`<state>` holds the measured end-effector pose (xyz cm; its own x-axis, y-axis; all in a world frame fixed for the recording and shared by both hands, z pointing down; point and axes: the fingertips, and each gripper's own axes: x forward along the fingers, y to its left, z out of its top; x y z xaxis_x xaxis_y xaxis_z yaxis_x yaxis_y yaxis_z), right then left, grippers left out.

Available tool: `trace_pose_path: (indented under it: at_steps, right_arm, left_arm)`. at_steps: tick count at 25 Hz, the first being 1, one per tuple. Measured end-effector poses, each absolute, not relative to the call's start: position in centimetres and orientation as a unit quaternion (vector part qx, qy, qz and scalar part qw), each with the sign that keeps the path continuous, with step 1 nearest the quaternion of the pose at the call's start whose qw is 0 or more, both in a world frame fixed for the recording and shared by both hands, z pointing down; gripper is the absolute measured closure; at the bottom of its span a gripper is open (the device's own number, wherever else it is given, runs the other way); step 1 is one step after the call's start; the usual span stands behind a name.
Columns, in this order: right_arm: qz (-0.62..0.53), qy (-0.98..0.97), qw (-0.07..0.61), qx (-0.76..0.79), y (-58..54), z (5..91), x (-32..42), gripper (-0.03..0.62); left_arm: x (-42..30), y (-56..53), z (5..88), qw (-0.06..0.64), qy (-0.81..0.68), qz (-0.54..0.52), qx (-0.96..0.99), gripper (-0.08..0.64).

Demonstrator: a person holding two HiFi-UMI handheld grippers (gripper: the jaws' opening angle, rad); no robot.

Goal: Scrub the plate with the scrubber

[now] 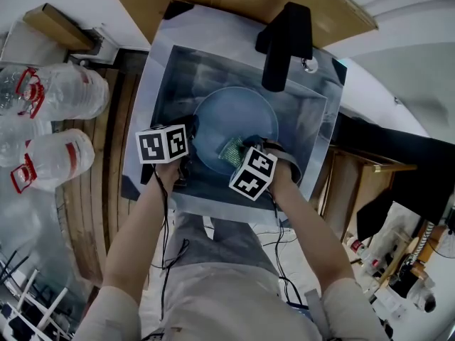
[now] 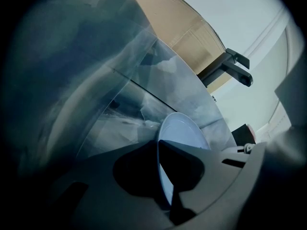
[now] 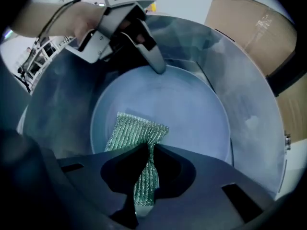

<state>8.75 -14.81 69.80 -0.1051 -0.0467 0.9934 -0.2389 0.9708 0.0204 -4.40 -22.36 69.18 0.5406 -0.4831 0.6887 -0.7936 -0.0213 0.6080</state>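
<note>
Both clenched — left gripper (image 2: 158,143) on plate (image 3: 192,114), right gripper (image 3: 148,145) on scrubber (image 3: 132,131), inside sink (image 1: 314,123).

We see a pale blue-white plate (image 1: 238,116) in a dull grey steel sink (image 1: 167,84). The scrubber (image 3: 136,133) is green, with a ribbed, glinting weave. The left gripper (image 2: 159,145) and the right gripper (image 3: 147,147) are dark grey, each carrying a white cube with black square markers. The tap (image 1: 286,41) is black; the bottles (image 1: 64,91) are clear with red handles.
</note>
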Motion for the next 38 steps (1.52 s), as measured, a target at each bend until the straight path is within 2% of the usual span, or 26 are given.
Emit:
trace_pose_path:
  at_steps: [9,12,17,23,29,33,38]
  right_arm:
    - [0.014,-0.786,0.607,0.117,-16.6,70.2,1.8,0.52]
    - [-0.036,-0.785,0.603,0.133,-19.7,70.3,0.8,0.52]
    - [-0.054,-0.78,0.6,0.169,-24.8,70.5,1.2,0.52]
    - [-0.045,-0.749,0.63,0.2,-28.7,70.5,6.7,0.52]
    - [0.015,-0.712,0.673,0.2,-26.1,70.2,12.1,0.52]
    - [0.061,-0.712,0.686,0.141,-20.6,70.0,12.4,0.52]
    - [0.126,-0.745,0.649,0.09,-14.6,69.7,9.5,0.52]
  left_arm:
    - [-4.4,-22.3,69.2,0.534,-0.452,0.147,0.7,0.525]
    - [-4.4,-22.3,69.2,0.535,-0.454,0.146,0.698,0.525]
    - [-4.5,-22.3,69.2,0.534,-0.456,0.143,0.698,0.525]
    - [-4.5,-22.3,69.1,0.539,-0.463,0.134,0.692,0.523]
    - [-4.5,-22.4,69.2,0.543,-0.475,0.124,0.681,0.52]
    - [-4.8,-22.1,69.2,0.541,-0.474,0.129,0.683,0.52]
    - [-4.6,-22.3,69.2,0.542,-0.472,0.128,0.683,0.52]
